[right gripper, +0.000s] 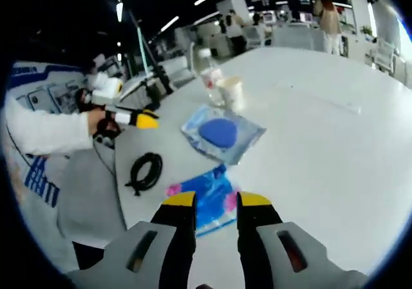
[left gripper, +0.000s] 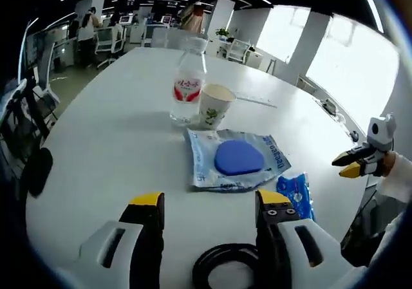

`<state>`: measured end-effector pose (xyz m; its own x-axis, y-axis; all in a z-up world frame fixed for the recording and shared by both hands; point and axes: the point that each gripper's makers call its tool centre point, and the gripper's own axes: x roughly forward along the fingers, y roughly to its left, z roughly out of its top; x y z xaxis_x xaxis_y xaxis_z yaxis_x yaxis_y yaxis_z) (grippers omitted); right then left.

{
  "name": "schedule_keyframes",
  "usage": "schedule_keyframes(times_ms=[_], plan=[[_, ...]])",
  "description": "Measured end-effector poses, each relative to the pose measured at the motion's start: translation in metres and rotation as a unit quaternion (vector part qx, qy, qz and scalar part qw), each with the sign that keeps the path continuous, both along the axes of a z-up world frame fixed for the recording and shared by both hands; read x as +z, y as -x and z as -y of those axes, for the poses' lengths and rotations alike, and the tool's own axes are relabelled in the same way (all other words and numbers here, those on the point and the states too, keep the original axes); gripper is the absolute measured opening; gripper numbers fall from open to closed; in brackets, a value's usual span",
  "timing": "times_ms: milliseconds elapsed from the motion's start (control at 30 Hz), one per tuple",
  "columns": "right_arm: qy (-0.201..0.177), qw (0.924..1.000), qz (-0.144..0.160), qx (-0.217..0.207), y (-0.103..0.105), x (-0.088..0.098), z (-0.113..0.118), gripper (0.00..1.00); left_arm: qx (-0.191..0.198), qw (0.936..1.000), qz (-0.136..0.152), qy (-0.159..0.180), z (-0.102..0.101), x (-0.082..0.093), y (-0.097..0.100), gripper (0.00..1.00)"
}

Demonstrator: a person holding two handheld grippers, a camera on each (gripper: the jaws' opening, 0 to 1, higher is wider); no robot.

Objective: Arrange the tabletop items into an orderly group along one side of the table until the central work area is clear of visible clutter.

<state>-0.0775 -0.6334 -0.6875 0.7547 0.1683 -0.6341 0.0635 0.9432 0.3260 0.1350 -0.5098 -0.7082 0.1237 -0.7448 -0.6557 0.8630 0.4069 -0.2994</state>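
Desk (left gripper: 116, 147), white and rounded, spreads through the left gripper view. Left gripper (left gripper: 210, 206) hovers low over near edge, yellow-tipped fingers apart, nothing between them. Black coiled cable loop (left gripper: 222, 264) lies on desk between and below the fingers. Ahead sits a clear plastic pouch with a blue oval pad inside (left gripper: 235, 159); small blue foil packet (left gripper: 296, 195) just beside its right corner. Behind the pouch, white paper cup with green print (left gripper: 215, 107) touches clear plastic water bottle with red label (left gripper: 188, 83). Right gripper (left gripper: 362, 159) enters from the right above the desk edge, tips look close together.

Right gripper view: right gripper (right gripper: 215, 200) fingers parted narrowly, holding nothing, hanging right over the blue foil packet (right gripper: 206, 202) with pink edges. Pouch with blue pad (right gripper: 222, 133) just beyond, then cup (right gripper: 232, 91) and bottle (right gripper: 209, 75) side by side. Cable loop (right gripper: 145, 172) lies left near desk edge (right gripper: 335, 141). Left gripper (right gripper: 138, 118) comes in from the left, held by a person's hand (right gripper: 98, 120) in a white sleeve; its finger gap cannot be told here.
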Motion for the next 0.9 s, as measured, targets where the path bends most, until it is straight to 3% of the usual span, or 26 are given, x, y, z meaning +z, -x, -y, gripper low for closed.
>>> schedule_keyframes(times_ms=[167, 267, 633, 767, 900], plan=[[-0.011, 0.9995, -0.005, -0.028, -0.032, -0.008, 0.015, 0.21, -0.012, 0.9998, -0.006, -0.013, 0.015, -0.012, -0.009, 0.45], [-0.026, 0.9991, -0.012, -0.031, -0.049, -0.019, 0.020, 0.21, -0.005, 0.9996, -0.027, -0.010, 0.026, -0.016, -0.009, 0.39], [-0.035, 0.9972, -0.058, -0.032, -0.072, -0.056, 0.027, 0.20, 0.018, 0.9979, -0.045, -0.043, 0.033, -0.043, -0.013, 0.32], [-0.065, 0.9942, -0.063, -0.058, -0.079, -0.063, 0.028, 0.19, 0.004, 0.9962, -0.057, -0.065, 0.030, -0.054, -0.006, 0.22], [-0.067, 0.9929, -0.079, -0.057, -0.082, -0.076, 0.024, 0.13, 0.007, 0.9956, -0.058, -0.073, 0.029, -0.057, -0.009, 0.08]])
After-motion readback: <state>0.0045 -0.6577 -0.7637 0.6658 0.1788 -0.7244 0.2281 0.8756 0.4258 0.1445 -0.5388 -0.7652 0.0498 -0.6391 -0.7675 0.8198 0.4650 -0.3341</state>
